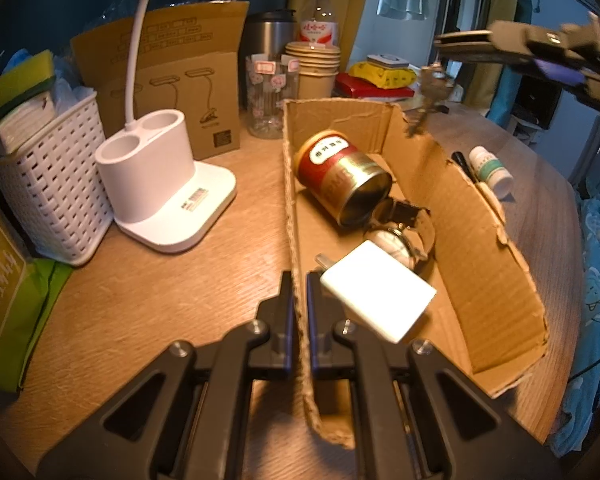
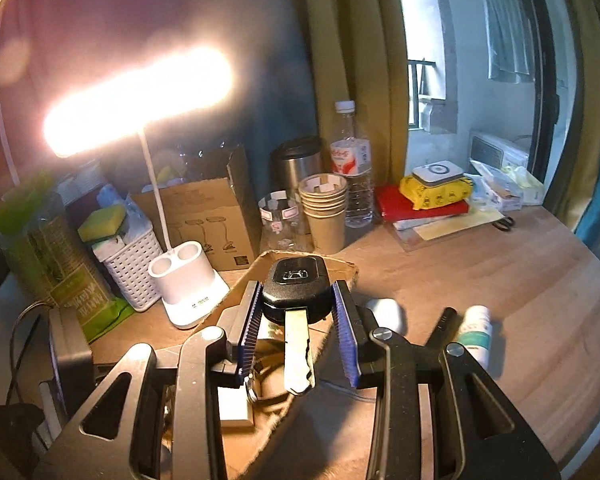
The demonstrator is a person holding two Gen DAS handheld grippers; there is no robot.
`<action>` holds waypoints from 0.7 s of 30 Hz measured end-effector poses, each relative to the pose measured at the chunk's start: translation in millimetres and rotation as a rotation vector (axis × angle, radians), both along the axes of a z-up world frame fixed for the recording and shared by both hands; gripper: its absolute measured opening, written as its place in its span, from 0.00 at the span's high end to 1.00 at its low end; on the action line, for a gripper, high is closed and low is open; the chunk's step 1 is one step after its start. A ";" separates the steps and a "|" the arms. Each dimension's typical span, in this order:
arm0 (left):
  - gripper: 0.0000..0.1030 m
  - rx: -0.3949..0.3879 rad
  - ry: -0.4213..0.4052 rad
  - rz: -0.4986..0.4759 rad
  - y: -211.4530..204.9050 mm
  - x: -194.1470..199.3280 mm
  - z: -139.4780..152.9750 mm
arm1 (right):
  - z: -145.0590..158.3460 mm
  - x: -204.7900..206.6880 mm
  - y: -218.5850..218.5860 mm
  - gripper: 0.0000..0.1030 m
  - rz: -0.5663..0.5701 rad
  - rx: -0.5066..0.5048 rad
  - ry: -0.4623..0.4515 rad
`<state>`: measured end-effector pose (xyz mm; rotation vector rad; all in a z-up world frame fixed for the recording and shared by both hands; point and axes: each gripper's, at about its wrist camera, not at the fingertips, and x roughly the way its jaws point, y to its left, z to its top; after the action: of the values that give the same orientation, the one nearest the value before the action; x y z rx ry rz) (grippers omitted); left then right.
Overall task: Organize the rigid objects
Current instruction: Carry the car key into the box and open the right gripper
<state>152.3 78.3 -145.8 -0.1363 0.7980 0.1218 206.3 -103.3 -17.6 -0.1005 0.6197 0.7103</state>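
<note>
Across the wooden bench (image 1: 188, 312), clutter ranged along the far edge, an open cardboard tray (image 1: 472, 280) lying toward the near right. Inside the tray, from far to near: a red and gold tin (image 1: 340, 180) tipped on its side with the open mouth facing near, a wristwatch (image 1: 400, 236) just beside that mouth, a white charger block (image 1: 376, 292) touching the watch. Left of the tray, a white desk lamp (image 1: 168, 184) with a two-hole holder in its base, lit, the head glaring in the right wrist view. Further left, a white woven basket (image 1: 52, 192) stuffed with packets. Behind, a printed carton (image 1: 172, 84), a stack of paper cups (image 1: 314, 68), a water bottle (image 1: 319, 16), a steel flask (image 1: 266, 36). Outside the tray's right wall, on the bench, a small white pill bottle (image 1: 490, 166) and a black pen (image 1: 462, 164) just beside it. Left hand-held gripper (image 1: 299, 280) clenched on the tray's left wall, blue pads pinching the cardboard edge from both sides. Right hand-held gripper (image 2: 296, 312) grasping a black car key (image 2: 296, 284) by the fob, metal blade pointing back toward the camera, held in the air above the tray's far end; other keys dangling beneath it in the left wrist view.
</note>
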 end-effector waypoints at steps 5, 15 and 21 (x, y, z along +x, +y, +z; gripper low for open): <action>0.95 -0.011 -0.004 -0.004 1.2 -1.2 -0.4 | -12.4 4.4 28.7 0.64 0.005 -0.047 -0.004; 0.95 0.000 0.000 -0.004 -1.0 -0.5 -0.1 | -50.7 23.4 55.6 0.64 -0.001 -0.127 0.029; 0.95 0.002 0.001 0.000 -1.6 -0.2 0.1 | -65.2 29.9 59.4 0.64 0.007 -0.142 0.055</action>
<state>152.2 76.7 -145.7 -0.1345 0.7986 0.1221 236.2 -43.9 -82.7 -0.2153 0.7225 0.6769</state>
